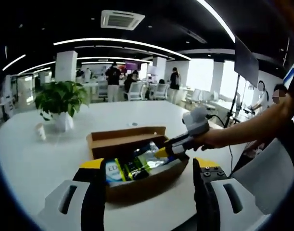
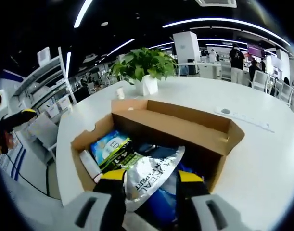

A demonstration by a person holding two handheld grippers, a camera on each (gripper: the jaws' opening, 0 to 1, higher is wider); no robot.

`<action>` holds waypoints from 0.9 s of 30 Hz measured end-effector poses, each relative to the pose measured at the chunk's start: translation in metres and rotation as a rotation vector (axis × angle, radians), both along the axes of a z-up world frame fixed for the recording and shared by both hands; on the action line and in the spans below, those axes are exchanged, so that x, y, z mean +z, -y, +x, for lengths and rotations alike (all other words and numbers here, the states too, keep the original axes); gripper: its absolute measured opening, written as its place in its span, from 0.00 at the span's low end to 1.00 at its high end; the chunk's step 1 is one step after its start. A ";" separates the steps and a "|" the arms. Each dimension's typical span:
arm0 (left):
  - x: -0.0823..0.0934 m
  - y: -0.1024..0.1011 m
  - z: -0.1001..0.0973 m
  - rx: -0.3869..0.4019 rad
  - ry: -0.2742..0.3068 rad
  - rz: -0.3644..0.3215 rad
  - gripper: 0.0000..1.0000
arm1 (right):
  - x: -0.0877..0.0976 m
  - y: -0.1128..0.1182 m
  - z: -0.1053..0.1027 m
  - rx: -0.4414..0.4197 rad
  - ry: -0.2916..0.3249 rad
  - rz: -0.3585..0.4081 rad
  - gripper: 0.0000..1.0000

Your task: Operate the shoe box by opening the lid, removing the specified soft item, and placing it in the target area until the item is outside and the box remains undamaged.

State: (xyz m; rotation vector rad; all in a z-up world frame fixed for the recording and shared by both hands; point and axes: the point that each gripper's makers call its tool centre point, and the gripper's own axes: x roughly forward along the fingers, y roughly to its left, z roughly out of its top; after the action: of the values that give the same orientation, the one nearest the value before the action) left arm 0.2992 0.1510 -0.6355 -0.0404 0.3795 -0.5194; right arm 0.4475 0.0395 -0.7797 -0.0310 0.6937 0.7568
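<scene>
The cardboard shoe box (image 1: pixel 147 186) stands with its lid off on the white table (image 1: pixel 36 163), holding several soft packs. My left gripper (image 1: pixel 148 165) hovers open just in front of the box's near wall with nothing between its fingers. A hand reaches in from the right with my right gripper (image 1: pixel 164 151), its tips down among the packs. In the right gripper view the box (image 2: pixel 185 122) lies straight ahead. My right gripper (image 2: pixel 150 177) is shut on a silver pouch (image 2: pixel 152 166), which stands up between its jaws. A blue and green pack (image 2: pixel 109 147) lies to its left.
A potted plant (image 1: pixel 60 98) (image 2: pixel 144 62) and a small white cup (image 1: pixel 40 131) stand on the table beyond the box. A flat grey object (image 2: pixel 243 115) lies on the table further off. People stand around desks at the back. Chairs line the table's edge.
</scene>
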 end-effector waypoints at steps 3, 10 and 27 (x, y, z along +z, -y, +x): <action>0.001 0.002 -0.009 -0.004 -0.001 -0.002 0.80 | 0.000 -0.003 0.003 0.001 -0.005 0.009 0.36; 0.000 0.002 -0.029 0.015 -0.010 -0.003 0.82 | -0.010 -0.009 0.004 -0.002 -0.040 -0.001 0.36; -0.015 0.008 -0.050 0.034 -0.017 0.013 0.84 | 0.004 -0.022 0.004 -0.030 -0.076 0.125 0.25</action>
State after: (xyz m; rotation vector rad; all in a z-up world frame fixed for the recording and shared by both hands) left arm 0.2489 0.1426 -0.6509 -0.0386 0.3977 -0.4831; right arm 0.4513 0.0616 -0.7754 0.1221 0.7166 0.7745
